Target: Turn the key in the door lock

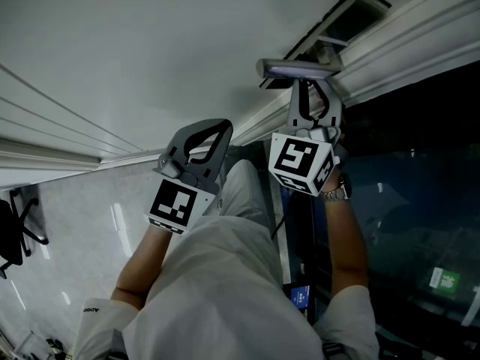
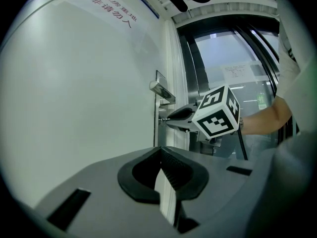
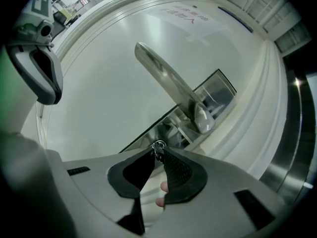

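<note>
The right tool (image 3: 159, 153) pinches the key (image 3: 158, 145), which sits in the lock at about eight o'clock from the door handle's (image 3: 171, 86) hub. It should roll about the key's own axis, with firm grip and no sideways pull. The left tool (image 2: 160, 158) hangs idle, jaws pressed together and empty.

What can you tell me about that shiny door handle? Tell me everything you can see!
The door handle is a long, smooth lever that looks like shiny silver metal. It is flattened, with a rounded free end. A rounded neck joins it to a shiny metal plate on the white door. It sticks out across the door's face, and nothing touches it. Just beneath it, the right gripper has its jaws pinched on the key.
</note>
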Available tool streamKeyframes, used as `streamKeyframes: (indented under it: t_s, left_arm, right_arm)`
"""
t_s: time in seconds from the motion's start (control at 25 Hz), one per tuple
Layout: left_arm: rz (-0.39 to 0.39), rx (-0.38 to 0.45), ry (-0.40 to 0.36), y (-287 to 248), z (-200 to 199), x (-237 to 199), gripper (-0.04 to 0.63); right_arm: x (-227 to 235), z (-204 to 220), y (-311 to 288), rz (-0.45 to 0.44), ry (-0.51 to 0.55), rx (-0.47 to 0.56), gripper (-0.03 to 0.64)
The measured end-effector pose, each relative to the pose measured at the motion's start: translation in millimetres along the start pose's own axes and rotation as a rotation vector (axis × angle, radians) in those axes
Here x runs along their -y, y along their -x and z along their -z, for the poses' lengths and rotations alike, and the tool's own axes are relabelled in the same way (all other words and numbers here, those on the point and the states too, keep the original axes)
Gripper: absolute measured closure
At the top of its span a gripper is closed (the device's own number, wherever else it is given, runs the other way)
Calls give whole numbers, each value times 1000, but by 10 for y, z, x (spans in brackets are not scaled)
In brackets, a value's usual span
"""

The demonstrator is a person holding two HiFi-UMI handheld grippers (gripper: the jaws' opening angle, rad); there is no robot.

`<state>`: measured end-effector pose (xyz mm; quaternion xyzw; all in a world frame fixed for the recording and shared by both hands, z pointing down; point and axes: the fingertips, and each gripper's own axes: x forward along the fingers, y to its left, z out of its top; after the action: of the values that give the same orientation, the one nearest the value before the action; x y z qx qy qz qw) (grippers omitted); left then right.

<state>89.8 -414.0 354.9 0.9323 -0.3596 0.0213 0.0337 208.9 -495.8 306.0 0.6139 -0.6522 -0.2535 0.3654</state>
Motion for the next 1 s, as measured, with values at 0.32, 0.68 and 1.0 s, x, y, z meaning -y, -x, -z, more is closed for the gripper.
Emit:
streamKeyframes:
  t_s: [0.32,0.68,1.0]
  left_arm:
    - [-4,-4,0,0,16,0,588]
    - [-8,-2,2,4,7,-4,588]
    - [-13,-2,0,-6,-1,-4,588]
  right_arm:
    - [11,2,-5,-23,-128,-4,560]
    - [21,-6,-16,-78,-341,13,566]
    - [61,68,-20,-238,-999,33,607]
